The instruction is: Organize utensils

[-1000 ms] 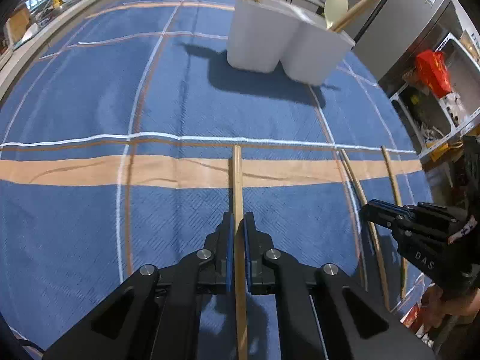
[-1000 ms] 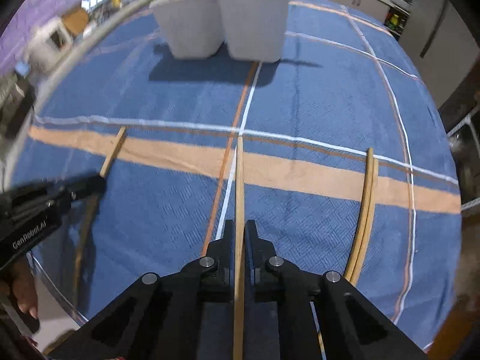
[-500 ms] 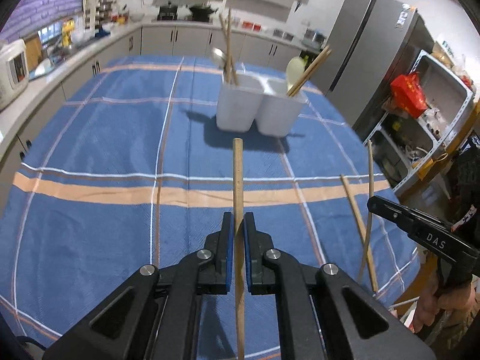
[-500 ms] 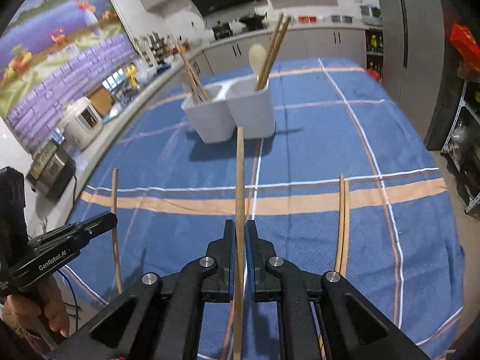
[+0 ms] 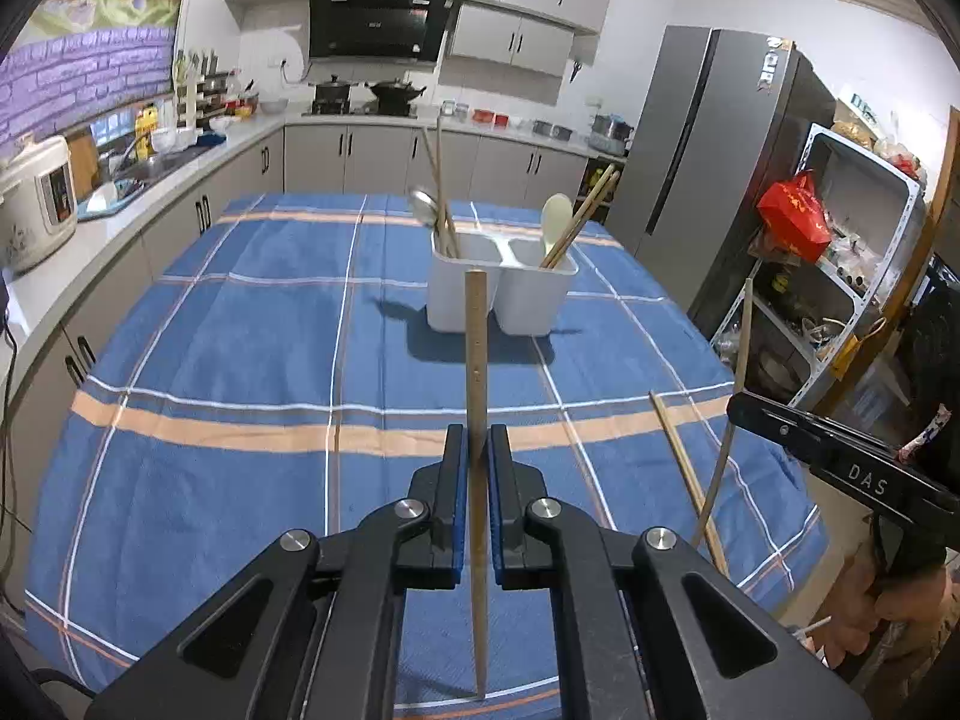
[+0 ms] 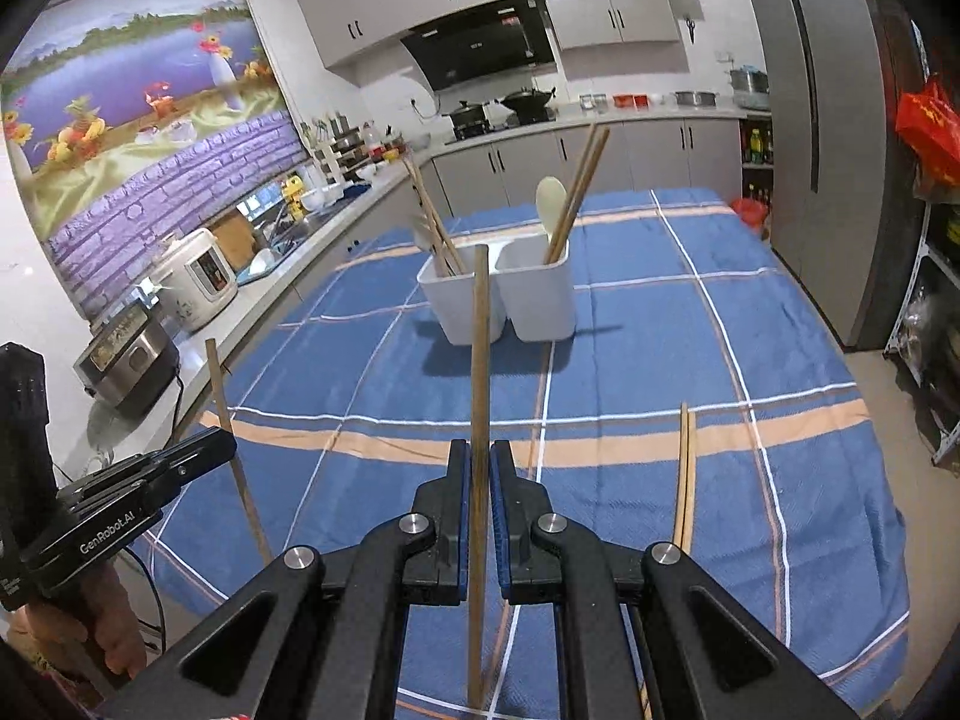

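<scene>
Left wrist view: a chopstick (image 5: 477, 396) is clamped in each hand-held gripper (image 5: 475, 480); both are carried toward the holder (image 5: 501, 294), where lowering tips into a compartment is needed.

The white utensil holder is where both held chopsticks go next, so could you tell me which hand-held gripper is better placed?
Neither clearly: left hand-held gripper and right hand-held gripper each aim their chopstick at the holder.

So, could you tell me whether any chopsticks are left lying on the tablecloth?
Yes, in the right wrist view a pair of chopsticks lies side by side on the blue tablecloth, right of the right gripper.
</scene>
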